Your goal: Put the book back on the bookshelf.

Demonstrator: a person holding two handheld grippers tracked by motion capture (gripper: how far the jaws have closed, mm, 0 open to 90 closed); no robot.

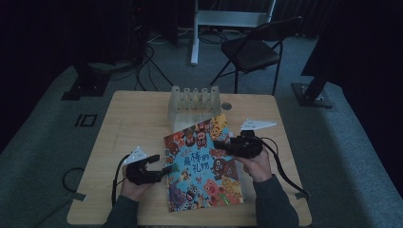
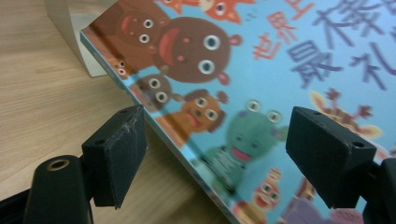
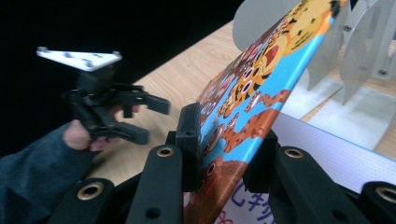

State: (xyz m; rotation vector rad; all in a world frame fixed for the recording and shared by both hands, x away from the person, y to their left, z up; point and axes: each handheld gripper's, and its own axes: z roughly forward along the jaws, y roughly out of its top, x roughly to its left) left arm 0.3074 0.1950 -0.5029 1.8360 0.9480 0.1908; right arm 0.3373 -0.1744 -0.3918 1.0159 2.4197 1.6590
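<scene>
Clamping the book's [image 1: 202, 164] front cover near its right edge, right gripper [image 1: 223, 146] has jaws fully closed on it, cover lifted off the white pages, seen in the right gripper view [image 3: 261, 93]. Left gripper [image 1: 161, 167] sits at the book's left edge, jaws wide apart, gripping nothing; the edge runs between them in the left gripper view [image 2: 187, 154]. Book lies mid-table [image 1: 128, 118], slightly angled. Clear slotted rack [image 1: 194, 102] stands just behind it, at the far side.

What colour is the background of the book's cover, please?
Light blue, crowded with cartoon animals in brown, orange and green; the book shows best in the left gripper view.
</scene>
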